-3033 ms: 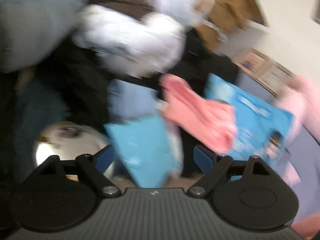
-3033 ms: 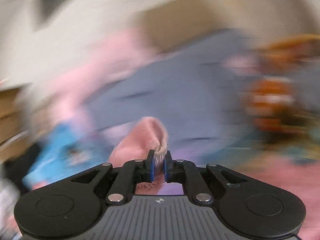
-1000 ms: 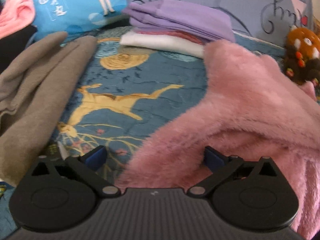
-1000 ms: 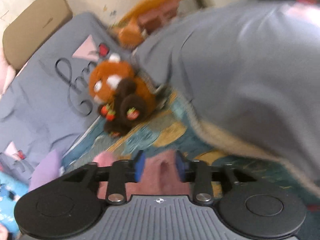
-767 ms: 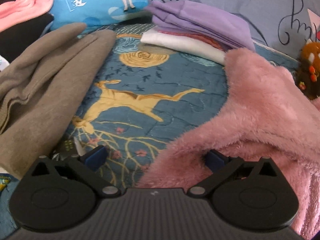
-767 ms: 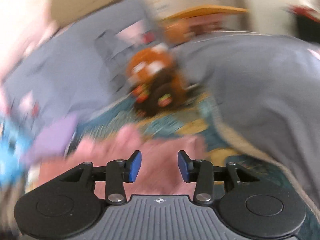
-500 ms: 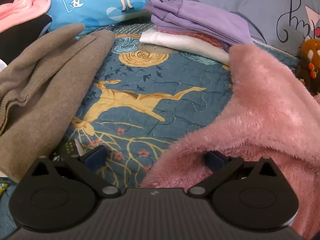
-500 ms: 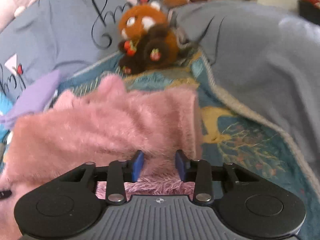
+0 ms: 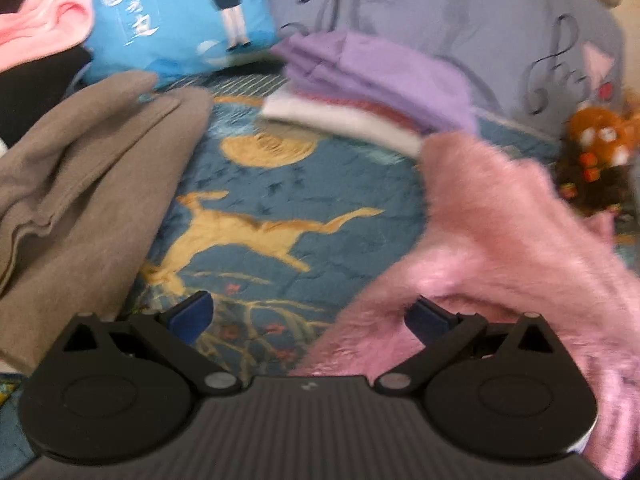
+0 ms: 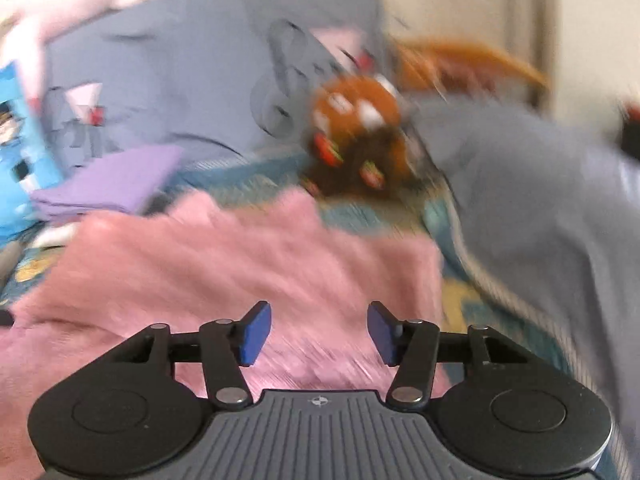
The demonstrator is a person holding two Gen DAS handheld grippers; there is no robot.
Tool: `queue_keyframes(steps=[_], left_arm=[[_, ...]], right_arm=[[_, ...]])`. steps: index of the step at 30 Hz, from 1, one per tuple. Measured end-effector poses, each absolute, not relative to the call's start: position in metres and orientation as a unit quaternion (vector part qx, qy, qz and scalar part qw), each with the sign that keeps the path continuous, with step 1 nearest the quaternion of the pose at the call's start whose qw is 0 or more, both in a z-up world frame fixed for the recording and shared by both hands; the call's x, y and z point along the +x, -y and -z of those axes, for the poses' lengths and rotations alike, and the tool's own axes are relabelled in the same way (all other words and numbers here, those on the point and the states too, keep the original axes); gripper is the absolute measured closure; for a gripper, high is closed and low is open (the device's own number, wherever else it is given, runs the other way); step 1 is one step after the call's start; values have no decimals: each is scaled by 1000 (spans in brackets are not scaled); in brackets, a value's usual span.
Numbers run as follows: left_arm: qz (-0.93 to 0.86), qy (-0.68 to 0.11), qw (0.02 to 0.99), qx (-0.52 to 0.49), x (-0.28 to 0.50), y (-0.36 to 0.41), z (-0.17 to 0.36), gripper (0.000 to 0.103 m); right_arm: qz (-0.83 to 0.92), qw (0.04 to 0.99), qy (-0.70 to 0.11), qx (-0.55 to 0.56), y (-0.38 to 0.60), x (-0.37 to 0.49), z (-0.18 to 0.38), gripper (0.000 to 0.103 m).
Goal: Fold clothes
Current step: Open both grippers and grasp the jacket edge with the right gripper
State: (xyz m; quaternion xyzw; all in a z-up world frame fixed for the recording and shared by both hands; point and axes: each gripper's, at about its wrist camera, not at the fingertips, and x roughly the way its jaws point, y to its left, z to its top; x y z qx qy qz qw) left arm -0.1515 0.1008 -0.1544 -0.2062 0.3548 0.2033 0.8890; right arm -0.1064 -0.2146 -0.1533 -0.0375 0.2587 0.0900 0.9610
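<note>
My left claw (image 9: 308, 316) stands wide open; its right pad touches the pink fleece garment (image 9: 500, 248), lower right of frame. My right claw (image 10: 316, 334) has just been opening, nothing pinched, fleece beneath.

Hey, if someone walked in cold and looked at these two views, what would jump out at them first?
The fluffy pink garment sprawled over the blue patterned quilt, filling the foreground under the open right tongs, whose jaws have just been opening. Next, the neat purple-topped folded stack at the back, and the orange plush toy behind the pink fur.
</note>
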Motion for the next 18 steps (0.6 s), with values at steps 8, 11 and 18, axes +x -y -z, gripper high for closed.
queue_keyframes(steps=[8,11,18], left_arm=[[-50,-276,938,-203,-147,-73,133,0],[-61,-302,931,-197,-130,-66,145,0],[-120,-319,915,-214,-122,-76,153,0]], right_arm=[[-185,940,-273,-87,154,-53,176,34],[-202,917,-328,-107,138,-34,203,31],[-184,933,-304,-52,173,-71,174,33]])
